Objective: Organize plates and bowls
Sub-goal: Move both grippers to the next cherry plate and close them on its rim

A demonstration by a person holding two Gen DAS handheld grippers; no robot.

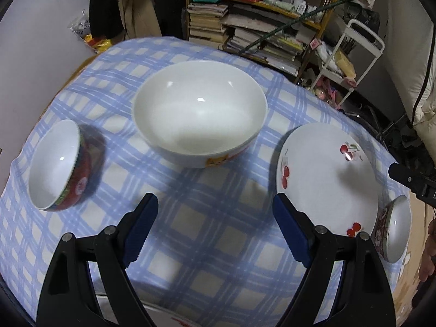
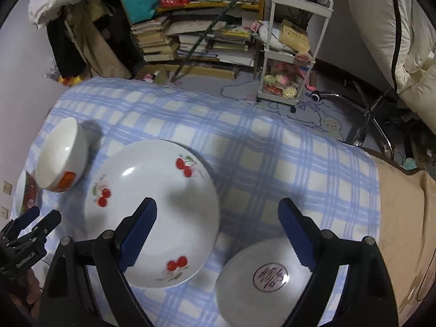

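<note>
A large white bowl [image 1: 199,114] sits mid-table; it also shows in the right wrist view [image 2: 61,155]. A small red-sided bowl [image 1: 58,163] stands left of it. A cherry-patterned plate [image 1: 327,179] lies to the right, also in the right wrist view [image 2: 152,212]. A small dark-patterned bowl [image 1: 395,231] sits beyond the plate; in the right wrist view [image 2: 261,280] it shows a round mark inside. My left gripper [image 1: 215,209] is open and empty above the cloth. My right gripper [image 2: 218,215] is open and empty, between plate and small bowl.
The table wears a blue checked cloth [image 1: 207,245]; a tan cloth [image 2: 403,218] covers its right end. A white trolley [image 2: 288,54] and cluttered bookshelves [image 1: 259,21] stand behind. A further plate's rim [image 1: 177,320] shows at the near edge.
</note>
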